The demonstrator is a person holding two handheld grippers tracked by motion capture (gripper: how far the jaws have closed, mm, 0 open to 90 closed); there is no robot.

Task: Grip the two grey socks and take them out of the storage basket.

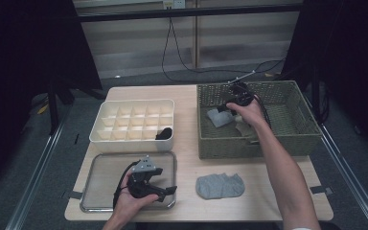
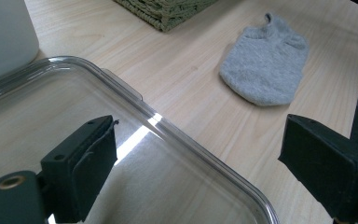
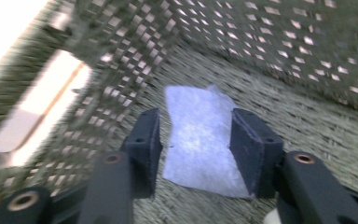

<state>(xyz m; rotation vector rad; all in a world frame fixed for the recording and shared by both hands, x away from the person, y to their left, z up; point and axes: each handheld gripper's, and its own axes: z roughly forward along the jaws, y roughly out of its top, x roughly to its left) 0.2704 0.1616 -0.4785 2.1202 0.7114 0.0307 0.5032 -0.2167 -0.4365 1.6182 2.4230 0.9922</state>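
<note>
- right gripper [image 1: 226, 108] reaches into the woven basket [image 1: 297, 132] at the table's right; in its own view the jaws [image 3: 195, 140] stand apart on either side of a pale folded sock [image 3: 200, 140], and whether the pads touch the cloth cannot be told from the blurred picture.
- that pale sock [image 1: 219, 117] lies on the basket floor near the left wall, just under the right hand [image 1: 247, 113].
- left gripper [image 1: 165, 190] hovers over the clear tray [image 1: 100, 165] at the near left of the table, jaws spread wide with nothing between them.
- from the left gripper view, the tray's rim [image 2: 200, 149] runs between the jaws [image 2: 196, 163], with bare wood beyond.
- a grey sock [image 1: 220, 186] lies flat on the table, to the right of the tray and in front of the basket; it shows in the left gripper view [image 2: 265, 65] too, apart from the jaws.
- a white divided box [image 1: 134, 122] sits behind the tray, with a dark item [image 1: 164, 133] in its near right compartment.
</note>
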